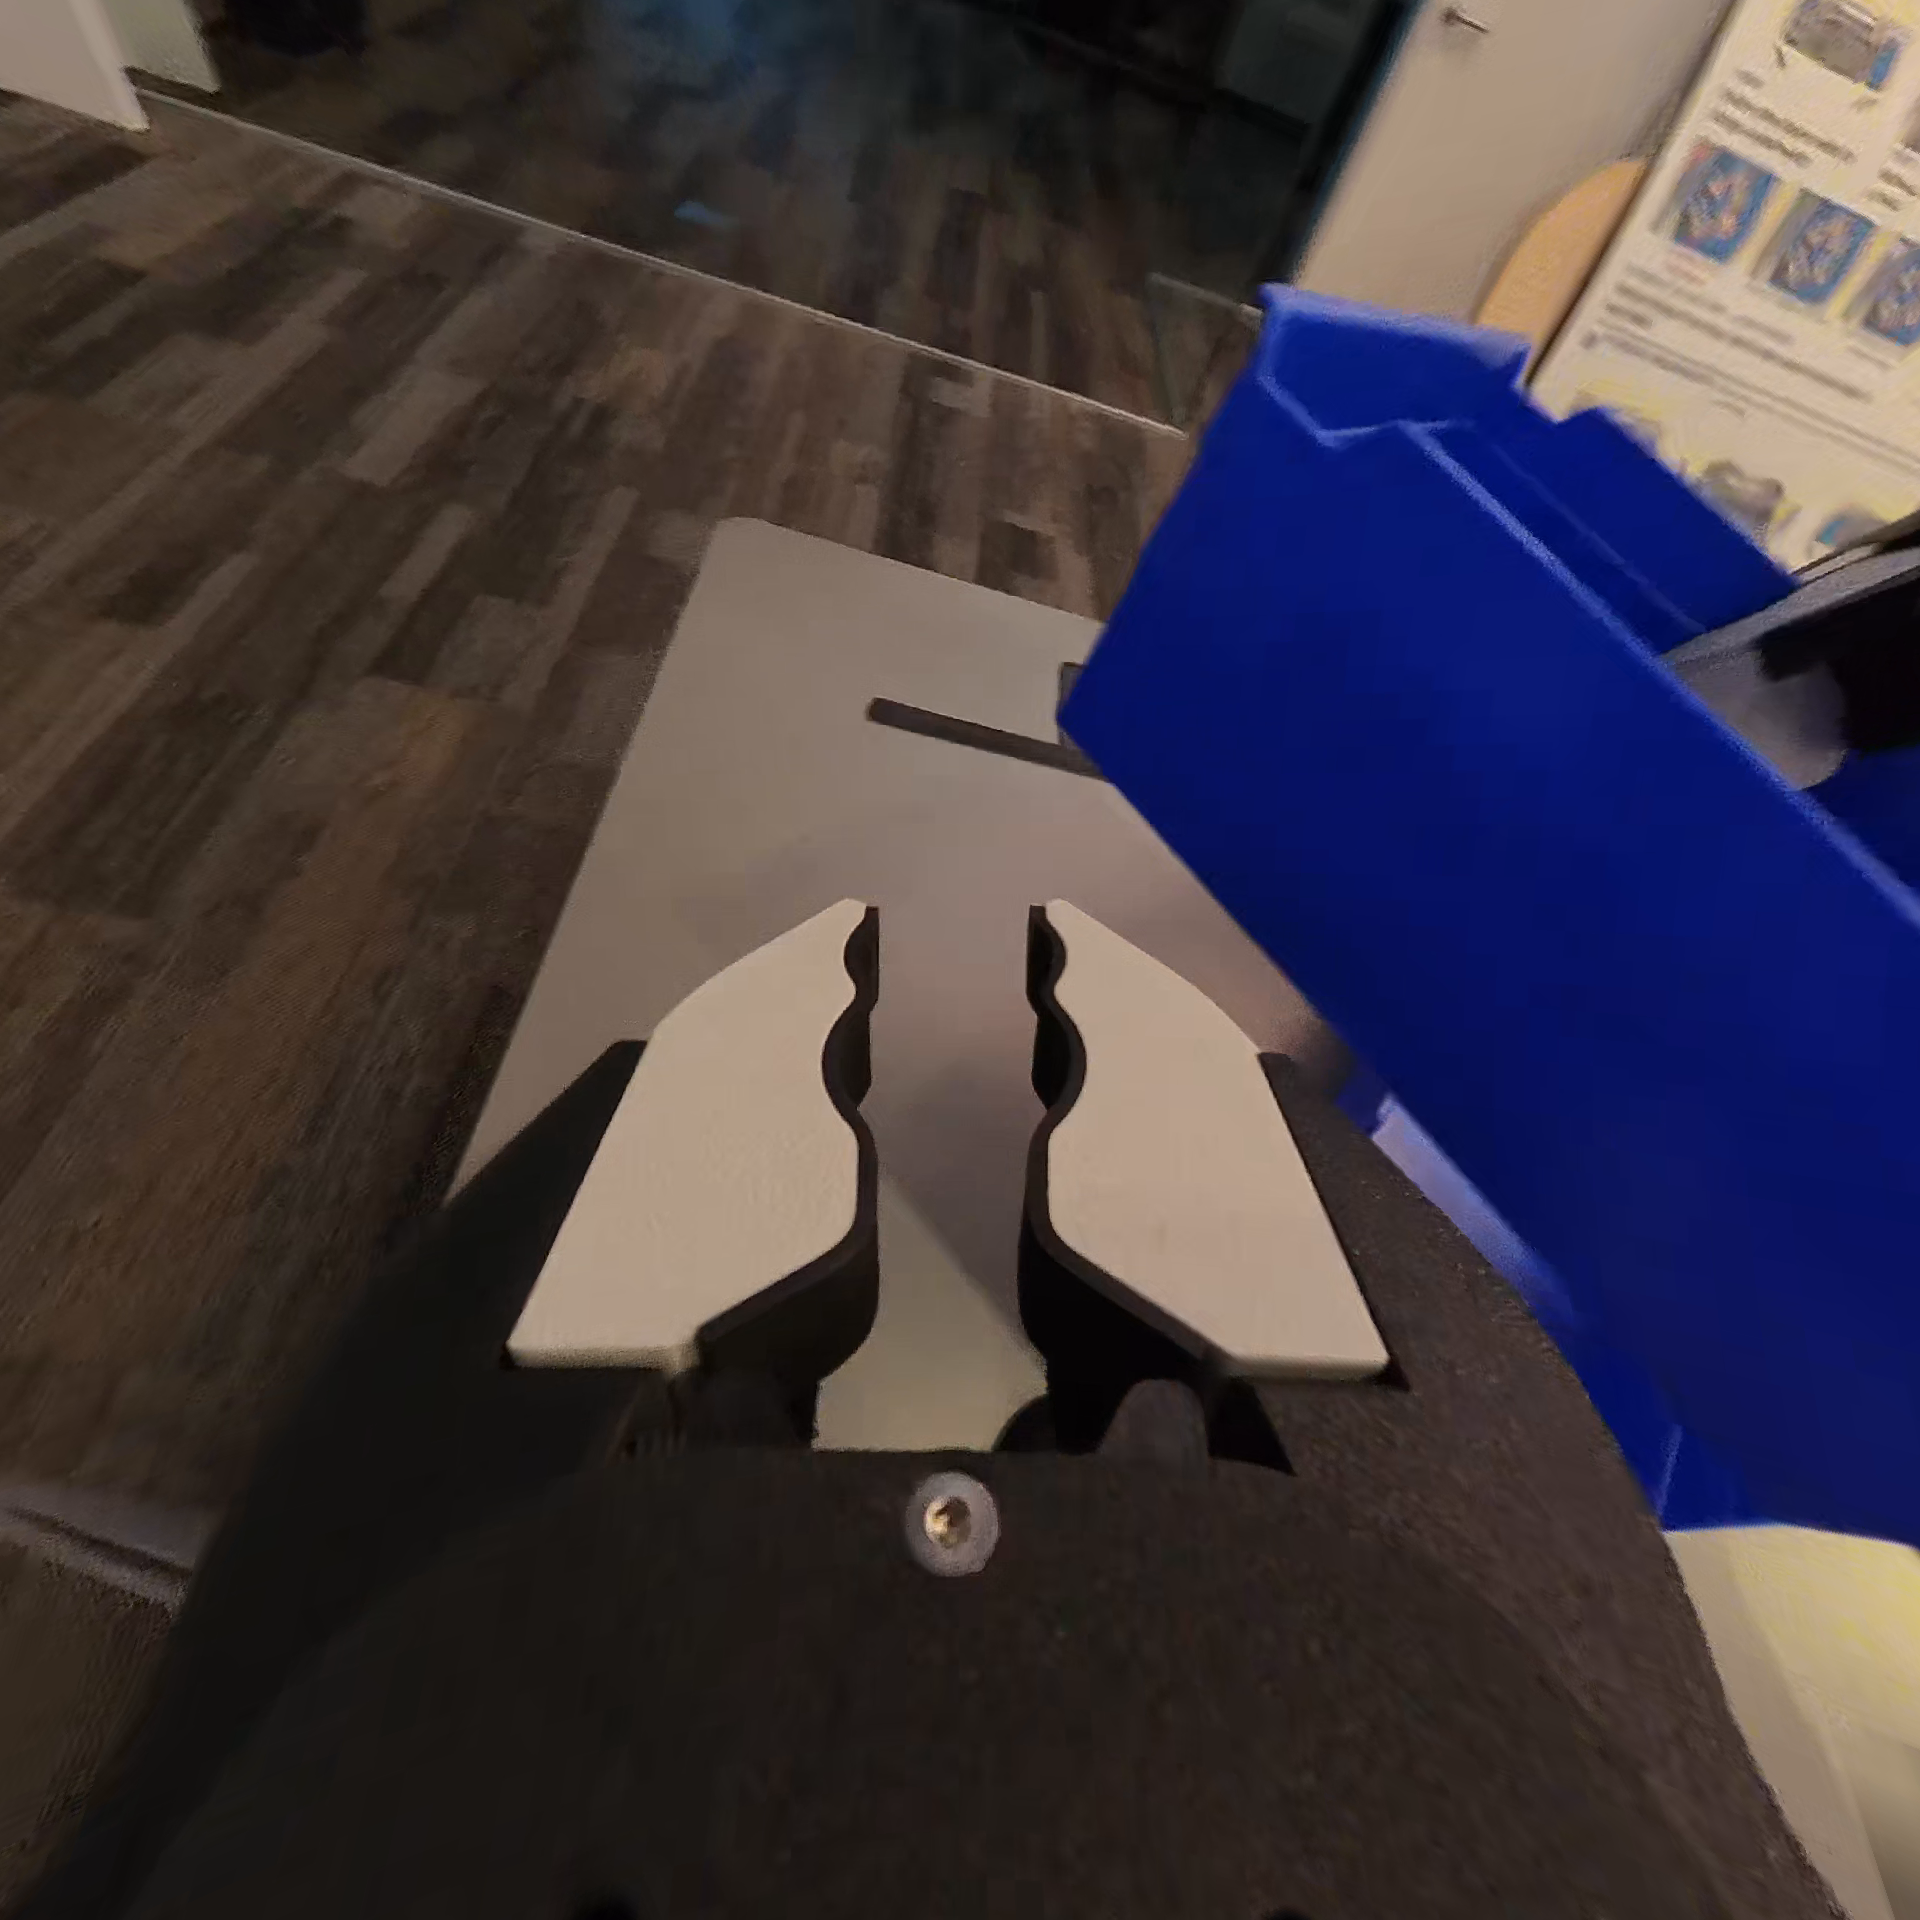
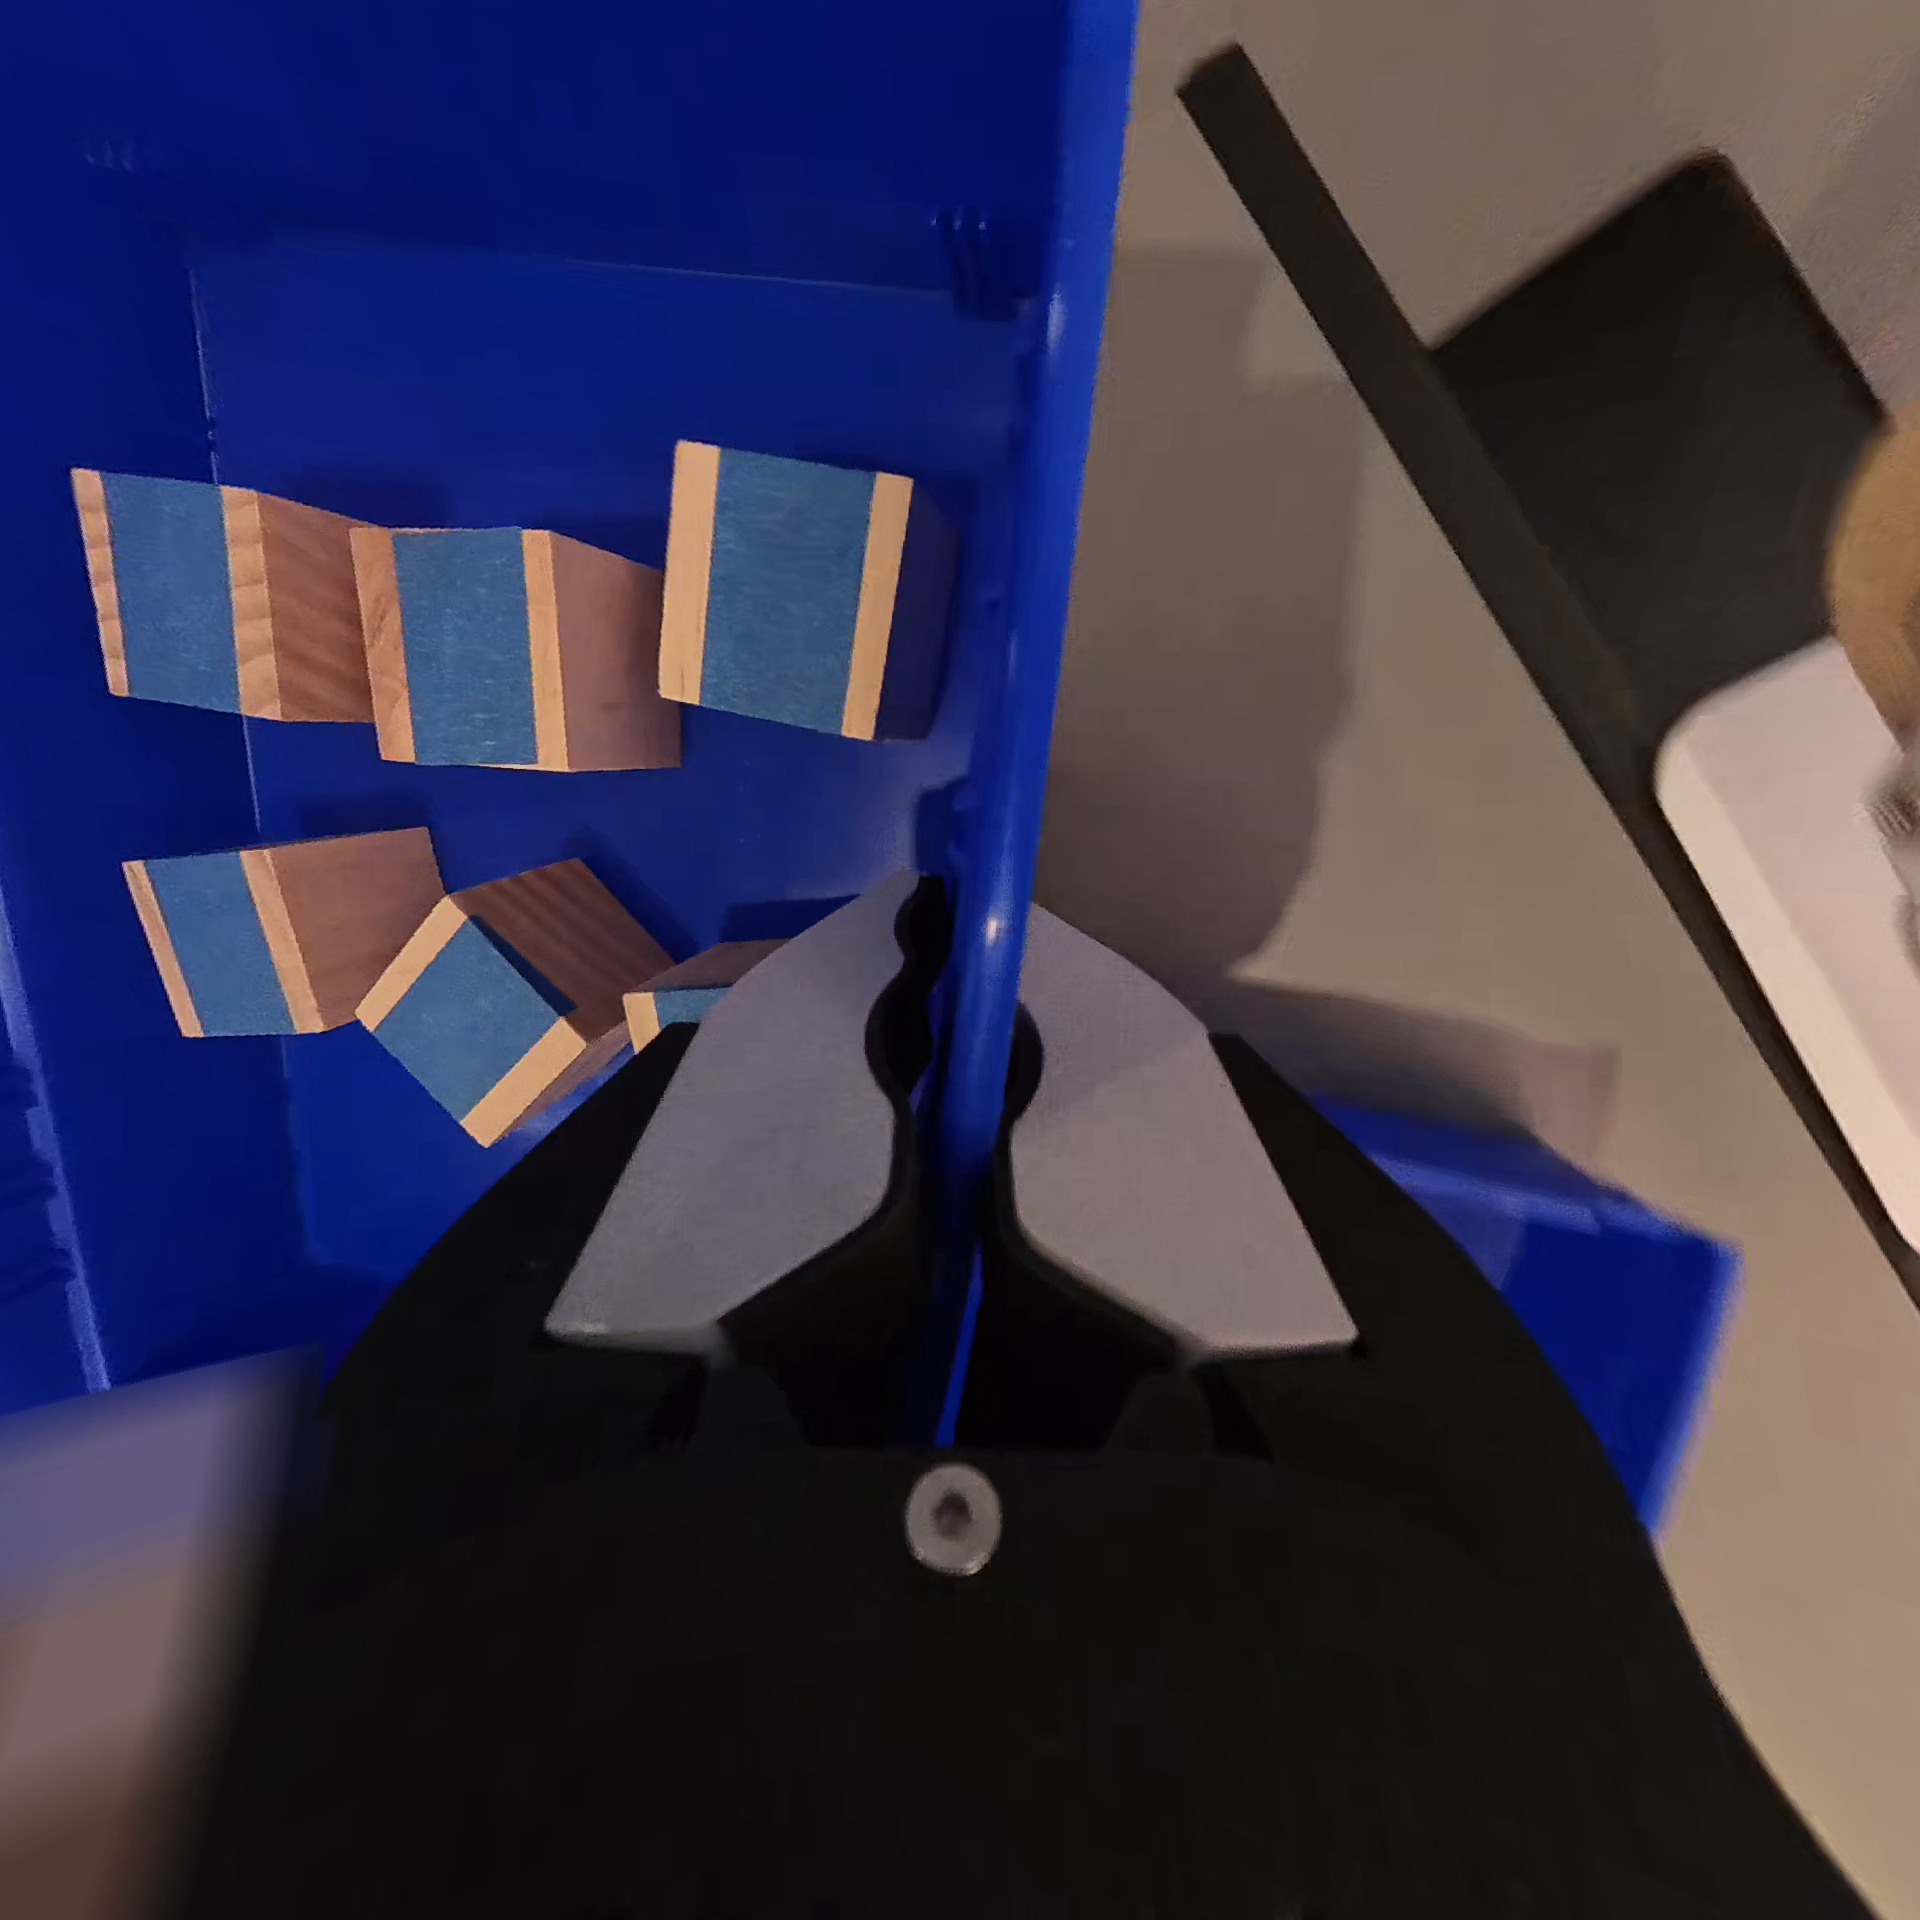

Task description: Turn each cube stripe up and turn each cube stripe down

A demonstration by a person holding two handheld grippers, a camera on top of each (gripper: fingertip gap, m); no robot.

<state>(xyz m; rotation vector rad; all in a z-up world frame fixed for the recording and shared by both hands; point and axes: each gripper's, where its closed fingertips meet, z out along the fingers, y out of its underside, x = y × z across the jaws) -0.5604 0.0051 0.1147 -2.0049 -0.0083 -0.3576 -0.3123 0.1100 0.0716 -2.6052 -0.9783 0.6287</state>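
Nearest in the right wrist view, the right gripper (image 2: 961, 935) is seen with its fingers clamped on the side wall of a blue bin (image 2: 1039, 520), which is held lifted and tilted above the grey tabletop (image 2: 1195, 623). Just beyond the fingers, the wooden cubes (image 2: 790, 592) lie loose inside the bin, six being visible with their blue stripes facing the camera. In the left wrist view, the left gripper (image 1: 953, 914) is held empty over the tabletop, fingers apart, beside the bin. No cube has been gripped; the bin is judged to be in the course of being emptied or set down. Next, a gentle pour or placement is called for, so that single cubes can be reached.
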